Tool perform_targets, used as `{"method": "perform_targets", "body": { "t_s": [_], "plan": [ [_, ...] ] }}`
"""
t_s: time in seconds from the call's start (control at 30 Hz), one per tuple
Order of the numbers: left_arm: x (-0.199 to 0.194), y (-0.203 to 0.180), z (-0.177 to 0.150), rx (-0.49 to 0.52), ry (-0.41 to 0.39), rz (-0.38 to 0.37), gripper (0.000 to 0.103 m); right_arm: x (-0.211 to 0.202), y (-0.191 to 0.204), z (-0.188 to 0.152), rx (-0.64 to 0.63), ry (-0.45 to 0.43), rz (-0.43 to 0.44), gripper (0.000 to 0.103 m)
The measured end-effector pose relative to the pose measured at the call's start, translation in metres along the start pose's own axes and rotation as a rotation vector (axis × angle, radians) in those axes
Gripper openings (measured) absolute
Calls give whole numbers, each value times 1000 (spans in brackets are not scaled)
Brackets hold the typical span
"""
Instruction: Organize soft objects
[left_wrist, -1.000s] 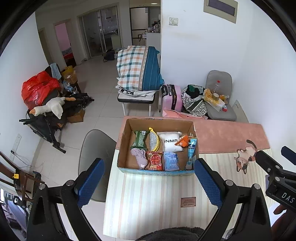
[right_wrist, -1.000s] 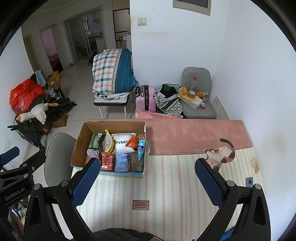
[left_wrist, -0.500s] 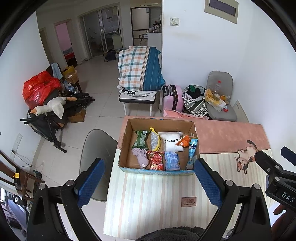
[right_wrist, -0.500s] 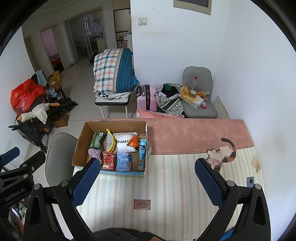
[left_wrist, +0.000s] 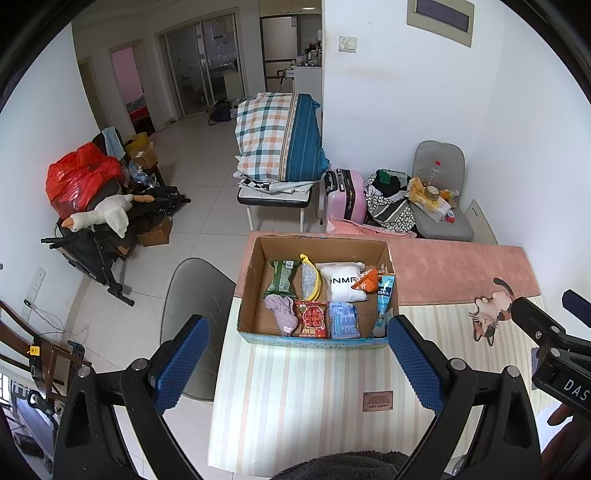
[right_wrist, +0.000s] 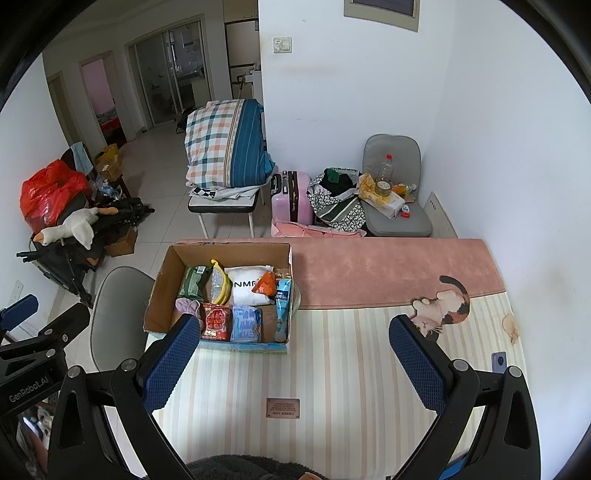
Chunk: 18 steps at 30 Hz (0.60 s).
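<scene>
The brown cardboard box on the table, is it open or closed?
Open: the brown cardboard box has no lid over it, and the packets inside show.

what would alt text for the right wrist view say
An open cardboard box of soft packets sits at the left of a striped table mat, with the open, empty right gripper in the foreground. Behind are a pink mat strip and a cluttered room.
</scene>
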<state>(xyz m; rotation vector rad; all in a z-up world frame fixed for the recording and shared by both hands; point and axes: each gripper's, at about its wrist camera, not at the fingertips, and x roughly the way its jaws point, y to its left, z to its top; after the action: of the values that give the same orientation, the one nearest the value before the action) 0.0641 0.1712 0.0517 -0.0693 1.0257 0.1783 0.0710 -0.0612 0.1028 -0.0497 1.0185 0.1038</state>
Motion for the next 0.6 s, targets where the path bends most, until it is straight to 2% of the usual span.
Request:
{"method": "perform_targets", "body": {
  "t_s": [0.6],
  "plan": [
    [-3,2,0,-9,-9,2,99,-2,2,-1,-4,-1,1,103]
  ]
}}
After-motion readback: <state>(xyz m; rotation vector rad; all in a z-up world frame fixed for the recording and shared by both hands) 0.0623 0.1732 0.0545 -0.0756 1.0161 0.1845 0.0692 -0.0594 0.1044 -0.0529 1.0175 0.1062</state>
